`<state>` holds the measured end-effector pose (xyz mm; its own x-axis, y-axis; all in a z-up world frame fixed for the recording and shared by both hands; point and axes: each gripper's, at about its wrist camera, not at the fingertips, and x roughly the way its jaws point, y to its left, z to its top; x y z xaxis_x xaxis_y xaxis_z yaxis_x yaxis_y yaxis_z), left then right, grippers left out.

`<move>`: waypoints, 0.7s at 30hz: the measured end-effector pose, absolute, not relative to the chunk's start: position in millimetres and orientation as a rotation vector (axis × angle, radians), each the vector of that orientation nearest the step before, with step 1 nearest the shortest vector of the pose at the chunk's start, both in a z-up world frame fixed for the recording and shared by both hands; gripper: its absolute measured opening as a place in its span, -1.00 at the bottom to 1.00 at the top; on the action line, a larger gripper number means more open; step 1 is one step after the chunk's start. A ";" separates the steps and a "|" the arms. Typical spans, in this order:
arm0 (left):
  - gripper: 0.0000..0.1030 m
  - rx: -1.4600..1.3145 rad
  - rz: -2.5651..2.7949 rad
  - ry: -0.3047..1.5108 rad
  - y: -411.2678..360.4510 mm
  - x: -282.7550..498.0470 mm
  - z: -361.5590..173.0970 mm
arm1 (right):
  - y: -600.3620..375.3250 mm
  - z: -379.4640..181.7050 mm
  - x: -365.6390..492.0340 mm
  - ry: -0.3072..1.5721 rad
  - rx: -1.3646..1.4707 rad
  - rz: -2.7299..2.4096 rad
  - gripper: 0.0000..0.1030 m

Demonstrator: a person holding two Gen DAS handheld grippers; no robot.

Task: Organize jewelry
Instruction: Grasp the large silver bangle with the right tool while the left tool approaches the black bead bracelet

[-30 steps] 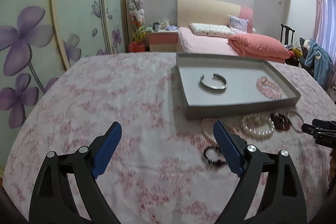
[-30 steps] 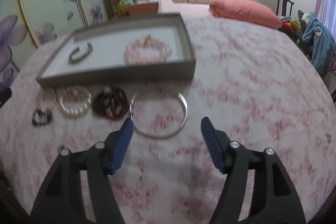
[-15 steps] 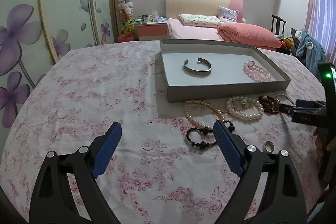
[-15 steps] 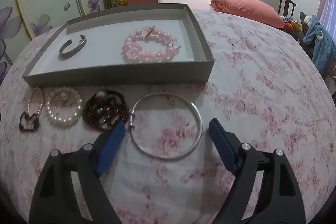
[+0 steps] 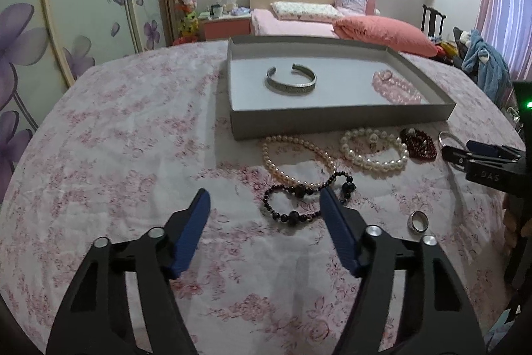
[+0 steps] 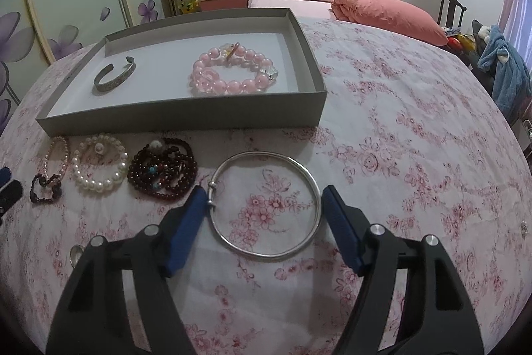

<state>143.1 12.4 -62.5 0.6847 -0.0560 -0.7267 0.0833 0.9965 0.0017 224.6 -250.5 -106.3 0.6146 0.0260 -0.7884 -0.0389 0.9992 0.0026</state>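
Observation:
My left gripper [image 5: 266,205] hangs low over the flowered cloth, jaws closing; its right fingertip overlaps the black bead bracelet [image 5: 299,202], which lies partly between the fingers, untouched as far as I can see. My right gripper [image 6: 262,198] straddles the silver bangle [image 6: 266,205], jaws closing, with the pads just outside its rim on both sides. The bangle lies flat. The grey tray [image 6: 183,118] holds a silver cuff [image 6: 114,79] and a pink bead bracelet [image 6: 232,72].
In front of the tray [image 5: 332,122] lie a thin pearl strand [image 5: 296,155], a white pearl bracelet [image 5: 374,150], dark red beads [image 5: 419,143] and a ring [image 5: 418,221]. Beyond the table are a bed and wardrobe doors.
My left gripper has come forward and down towards the black bracelet, and its jaws have narrowed. My right gripper has sunk over the bangle, its jaws widening and then narrowing around it.

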 end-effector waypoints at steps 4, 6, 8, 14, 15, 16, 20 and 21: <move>-0.07 0.041 -0.079 0.868 6.5 152.9 -73.7 | -250.4 -106.4 224.5 0.908 -0.015 0.037 0.36; -0.21 0.054 -0.079 0.886 5.7 153.8 -76.7 | -250.3 -106.4 224.5 0.908 -0.016 0.037 0.36; -0.30 0.081 -0.078 0.887 6.0 151.0 -77.2 | -250.4 -106.2 224.5 0.908 -0.016 0.038 0.36; -0.30 0.109 -0.055 0.886 24.0 145.0 -75.7 | -250.7 -106.2 224.5 0.908 -0.015 0.038 0.36; -0.30 0.105 -0.057 0.888 25.3 145.1 -74.7 | -250.7 -106.2 224.5 0.908 -0.015 0.038 0.36; -0.30 0.101 -0.062 0.889 26.2 144.5 -74.4 | -250.6 -106.3 224.5 0.908 -0.015 0.038 0.36; -0.30 0.108 -0.080 0.885 22.6 142.3 -74.3 | -250.8 -106.2 224.5 0.909 -0.014 0.038 0.36; -0.30 0.111 -0.084 0.884 21.1 141.8 -74.2 | -250.8 -106.3 224.4 0.908 -0.015 0.038 0.37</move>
<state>141.8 21.1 -74.2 0.6310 -0.0274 -0.7753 0.1193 0.9909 0.0621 224.4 -250.8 -106.3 0.6143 0.0267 -0.7886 -0.0390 0.9992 0.0035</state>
